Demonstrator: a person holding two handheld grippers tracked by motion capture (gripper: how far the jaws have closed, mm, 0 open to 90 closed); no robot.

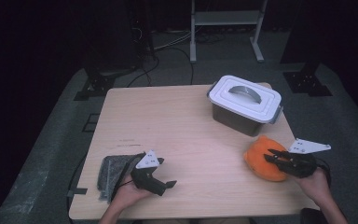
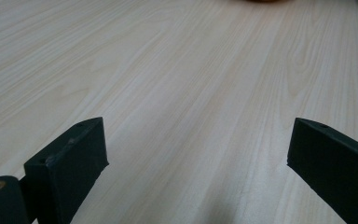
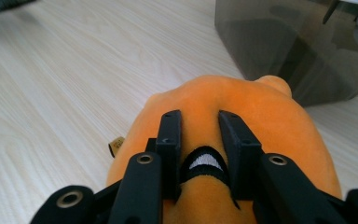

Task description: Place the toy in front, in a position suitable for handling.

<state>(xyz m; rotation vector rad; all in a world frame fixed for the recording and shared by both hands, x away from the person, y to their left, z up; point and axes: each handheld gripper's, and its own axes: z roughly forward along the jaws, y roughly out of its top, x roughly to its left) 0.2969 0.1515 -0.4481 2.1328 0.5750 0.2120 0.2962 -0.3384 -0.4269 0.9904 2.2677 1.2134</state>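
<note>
Here, right gripper (image 3: 199,126): jaws narrowed onto the round orange plush toy (image 1: 262,158), pinching its fabric.
Toy place: wooden table (image 1: 177,126), right edge, just in front of the grey lidded plastic box (image 1: 244,105).
Left gripper (image 2: 198,149): jaws wide apart, nothing between, over bare wood beside a grey cloth (image 1: 112,170).

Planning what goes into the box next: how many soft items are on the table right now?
2. An orange plush toy lies at the table's right edge, in front of the lidded grey box, pinched by the right gripper. A grey cloth lies near the left front corner.
</note>
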